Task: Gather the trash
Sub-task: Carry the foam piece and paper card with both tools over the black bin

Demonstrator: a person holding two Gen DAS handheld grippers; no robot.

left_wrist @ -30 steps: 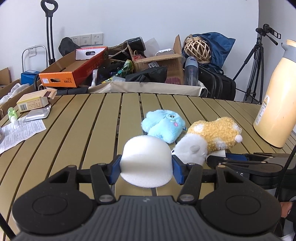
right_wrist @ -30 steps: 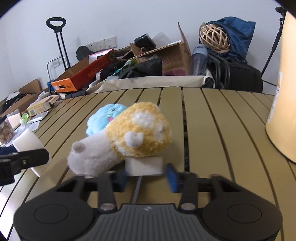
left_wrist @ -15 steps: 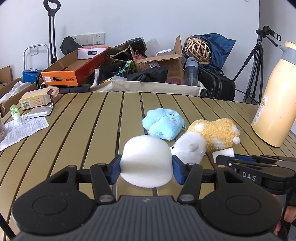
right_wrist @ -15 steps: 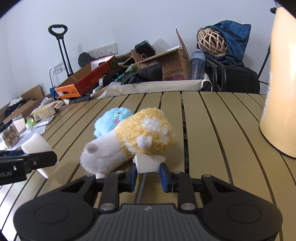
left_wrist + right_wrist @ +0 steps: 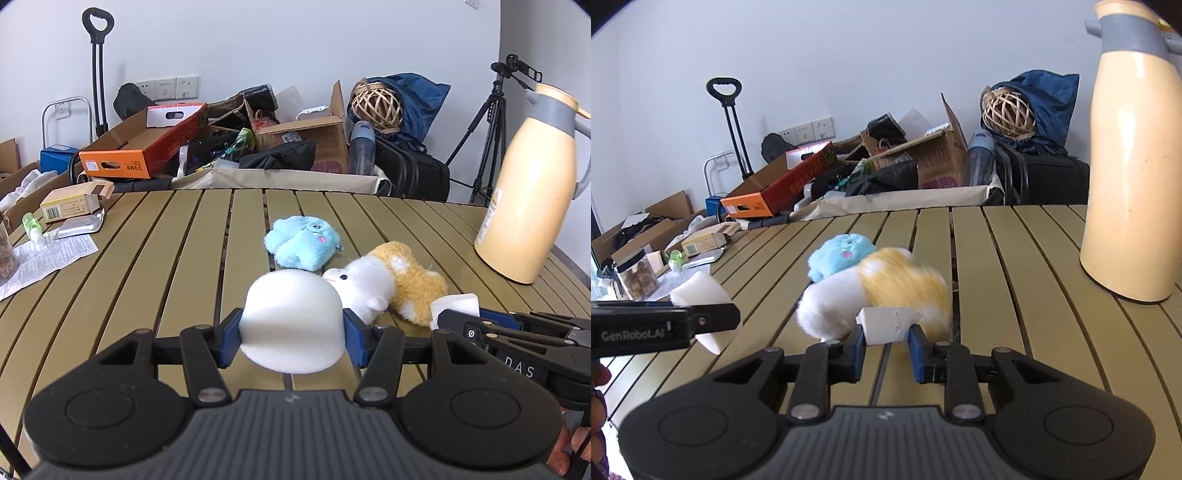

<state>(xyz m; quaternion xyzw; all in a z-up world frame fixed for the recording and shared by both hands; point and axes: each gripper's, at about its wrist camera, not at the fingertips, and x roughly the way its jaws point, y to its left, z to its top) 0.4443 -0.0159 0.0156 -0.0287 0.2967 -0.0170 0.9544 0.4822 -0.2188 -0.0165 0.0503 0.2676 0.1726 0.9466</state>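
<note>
Pinching a small white foam block (image 5: 889,320) between its blue pads, the right gripper (image 5: 887,349) holds this piece of trash just above the olive slatted table (image 5: 1015,266), at the near edge of a white-and-yellow plush toy (image 5: 882,291) that shows blurred in the right wrist view. At 11 o'clock from that toy, touching it, lies a light-blue plush toy (image 5: 840,254). At 3 o'clock, well apart, stands a tall cream thermos jug with a grey collar (image 5: 1134,184).

Over on the left, the left gripper (image 5: 291,332) clamps a larger rounded white foam chunk (image 5: 291,325) between its pads, lifted clear of the slats. Seen from the left wrist, the small block (image 5: 456,304) sits at 3 o'clock from the rounded chunk, at the tip of the right gripper.

At 10 o'clock on the table lie a printed paper sheet (image 5: 44,258), a silver foil pouch (image 5: 79,227) and a small cardboard carton (image 5: 74,203). Beyond the far edge, at 12 o'clock, stand piled cardboard boxes (image 5: 306,136).
</note>
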